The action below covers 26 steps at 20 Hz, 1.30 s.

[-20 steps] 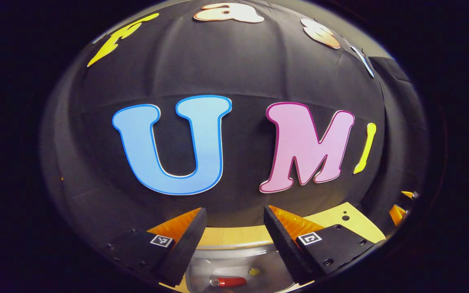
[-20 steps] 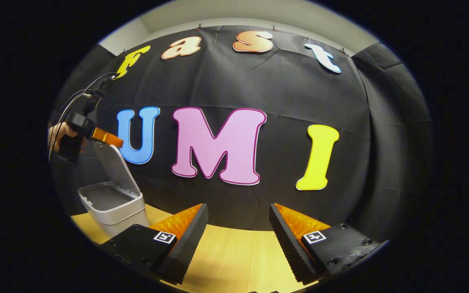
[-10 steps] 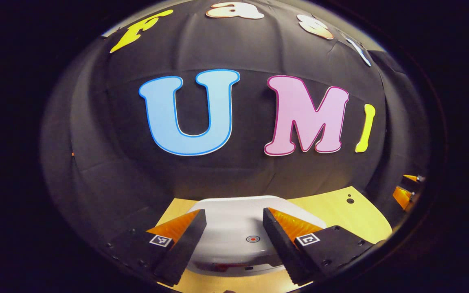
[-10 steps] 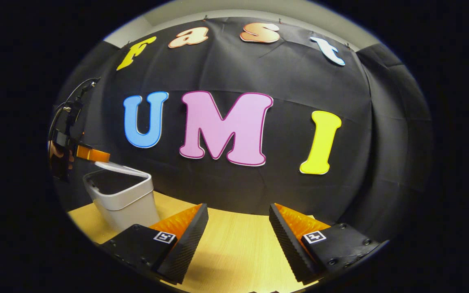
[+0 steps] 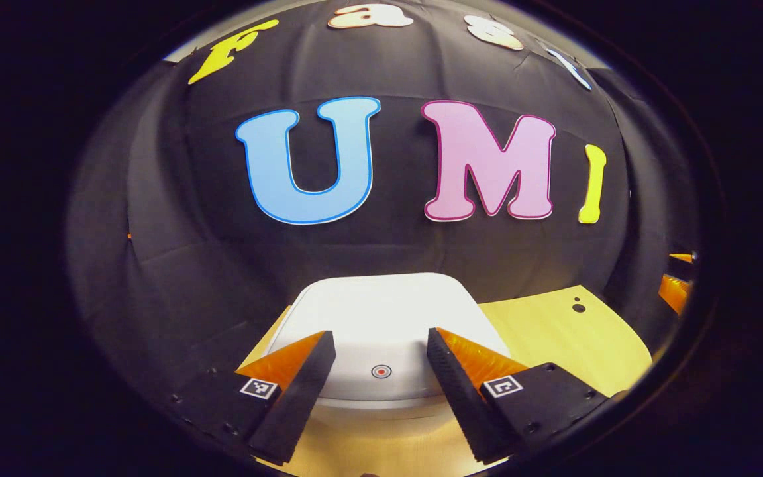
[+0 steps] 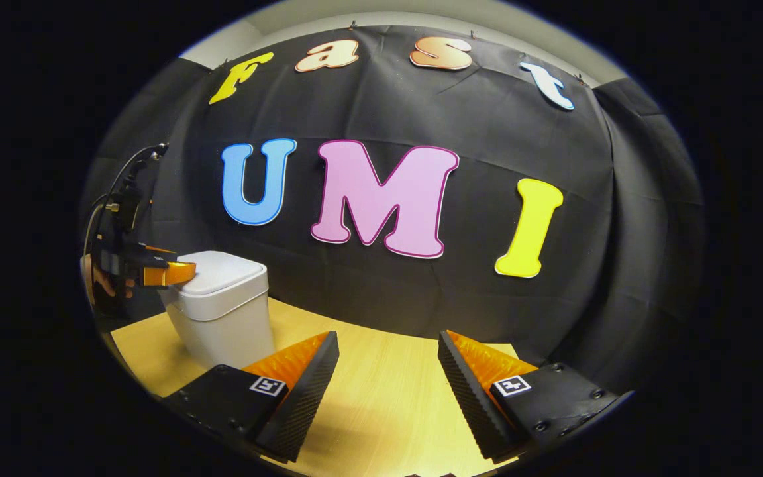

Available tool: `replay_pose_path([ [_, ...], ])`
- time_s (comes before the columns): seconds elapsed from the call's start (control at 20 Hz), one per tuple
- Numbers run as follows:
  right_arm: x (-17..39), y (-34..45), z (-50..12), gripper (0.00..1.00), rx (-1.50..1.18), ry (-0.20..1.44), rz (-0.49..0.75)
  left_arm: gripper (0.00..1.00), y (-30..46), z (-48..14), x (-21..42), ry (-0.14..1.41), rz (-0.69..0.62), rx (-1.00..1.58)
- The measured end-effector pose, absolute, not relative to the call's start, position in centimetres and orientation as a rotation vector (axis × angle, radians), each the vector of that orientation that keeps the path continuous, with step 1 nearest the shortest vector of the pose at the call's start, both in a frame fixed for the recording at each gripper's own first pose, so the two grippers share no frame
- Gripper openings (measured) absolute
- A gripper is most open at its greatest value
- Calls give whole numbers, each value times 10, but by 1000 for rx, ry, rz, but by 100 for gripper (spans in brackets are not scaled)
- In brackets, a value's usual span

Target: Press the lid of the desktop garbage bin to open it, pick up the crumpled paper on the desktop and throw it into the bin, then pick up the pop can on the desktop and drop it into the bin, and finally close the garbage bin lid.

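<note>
One bin (image 6: 222, 311) | lid (image 5: 381, 324) down, contents hidden | left tool (image 5: 378, 361) agape over lid | right tool (image 6: 388, 371) agape, empty

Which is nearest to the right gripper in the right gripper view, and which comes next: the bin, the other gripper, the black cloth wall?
From the right gripper:
1. The bin, on the table ahead, to the left.
2. The left gripper, at the bin's lid on its far left side.
3. The black cloth wall, behind the table.
</note>
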State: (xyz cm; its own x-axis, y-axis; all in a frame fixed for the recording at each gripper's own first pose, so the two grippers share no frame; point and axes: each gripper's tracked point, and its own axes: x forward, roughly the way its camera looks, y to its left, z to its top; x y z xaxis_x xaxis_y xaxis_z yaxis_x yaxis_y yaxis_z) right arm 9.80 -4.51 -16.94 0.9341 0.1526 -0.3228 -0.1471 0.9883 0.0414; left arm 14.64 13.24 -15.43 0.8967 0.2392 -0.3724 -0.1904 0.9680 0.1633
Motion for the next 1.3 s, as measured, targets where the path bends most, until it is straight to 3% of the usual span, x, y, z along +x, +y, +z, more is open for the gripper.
replay_pose_path([
  [0.2,85,-55,-160,97,21,321,136,98,130,-162,144,424,219,131],
  [0.6,46,-67,-122,97,45,279,62,97,121,-139,128,304,244,73],
  [1.05,-21,-40,-64,97,101,193,21,95,43,-54,14,100,226,50],
  [1.3,-59,-9,-51,97,102,158,51,95,17,-54,-52,99,190,81],
])
